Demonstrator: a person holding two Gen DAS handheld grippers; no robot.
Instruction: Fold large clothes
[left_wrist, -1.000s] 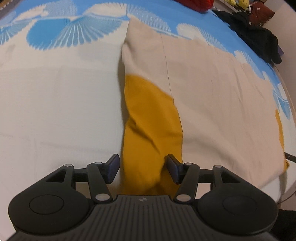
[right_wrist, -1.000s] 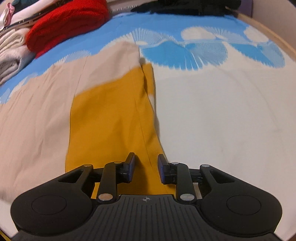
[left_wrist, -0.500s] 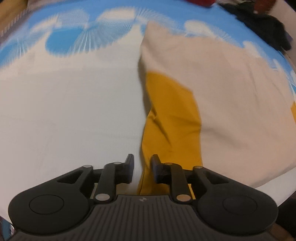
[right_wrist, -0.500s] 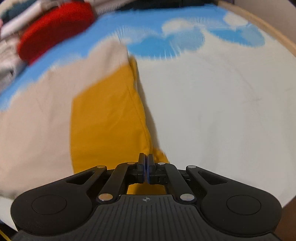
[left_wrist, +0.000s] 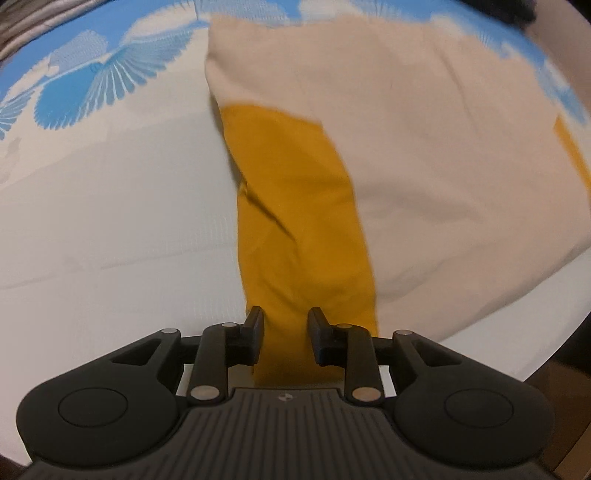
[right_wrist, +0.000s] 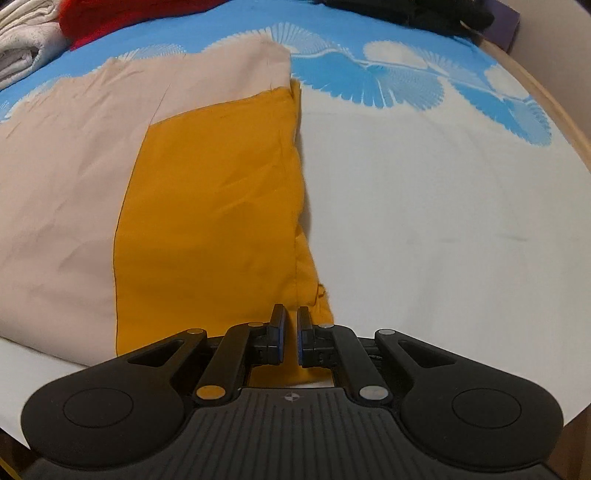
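A large beige garment (left_wrist: 424, 147) with mustard-yellow side panels lies flat on the bed. In the left wrist view one yellow panel (left_wrist: 295, 203) rises to my left gripper (left_wrist: 286, 332) and fills the gap between its fingers. The jaws hold the bunched fabric while opening slightly. In the right wrist view the other yellow panel (right_wrist: 214, 203) borders the beige part (right_wrist: 66, 166). My right gripper (right_wrist: 290, 332) is shut on that panel's near seamed edge, with a thin strip of cloth between the blue pads.
The white bed sheet (right_wrist: 424, 221) with a blue feather print spreads to both sides of the garment. A red garment (right_wrist: 129, 14), folded white cloth (right_wrist: 22, 48) and black clothes (right_wrist: 406, 11) lie at the far edge. A wooden rim (right_wrist: 546, 110) runs along the right.
Both grippers went from open around the yellow edges to closed on them. The left jaws have since widened a little. The garment has shifted sideways in both views.
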